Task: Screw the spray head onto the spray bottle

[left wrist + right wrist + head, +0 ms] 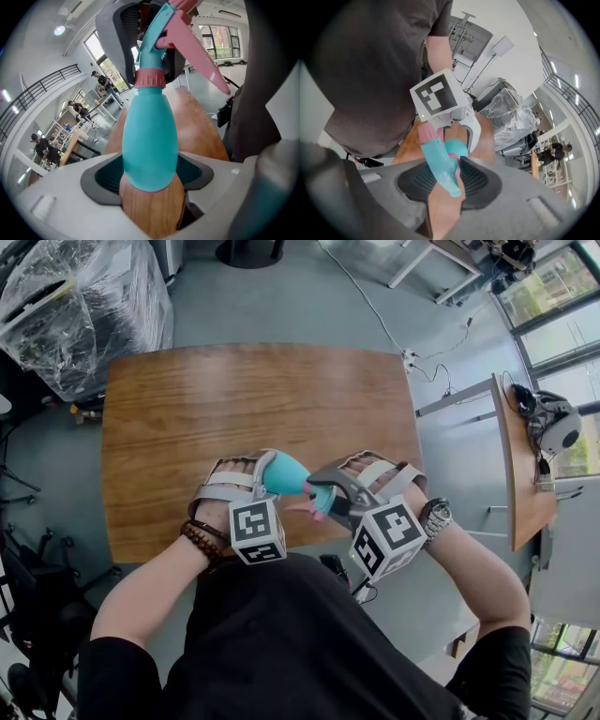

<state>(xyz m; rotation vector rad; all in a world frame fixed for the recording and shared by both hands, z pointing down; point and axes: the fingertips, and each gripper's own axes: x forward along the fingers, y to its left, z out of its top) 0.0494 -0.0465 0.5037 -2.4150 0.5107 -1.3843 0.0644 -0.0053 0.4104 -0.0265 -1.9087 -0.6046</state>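
Observation:
A teal spray bottle (284, 472) is held above the near edge of the wooden table (234, 399), lying roughly level. My left gripper (262, 468) is shut on the bottle's wide body (150, 140), with its jaws spread far apart around it. The spray head (159, 33), teal with a pink trigger (201, 56) and a pink collar (150, 78), sits on the bottle's neck. My right gripper (328, 491) is shut on the spray head (440, 164), its pads on either side of it. The two grippers face each other closely.
A plastic-wrapped load (84, 306) stands past the table's far left corner. A second table (525, 474) with a headset on it is at the right. A cable (375, 315) runs across the grey floor beyond the table.

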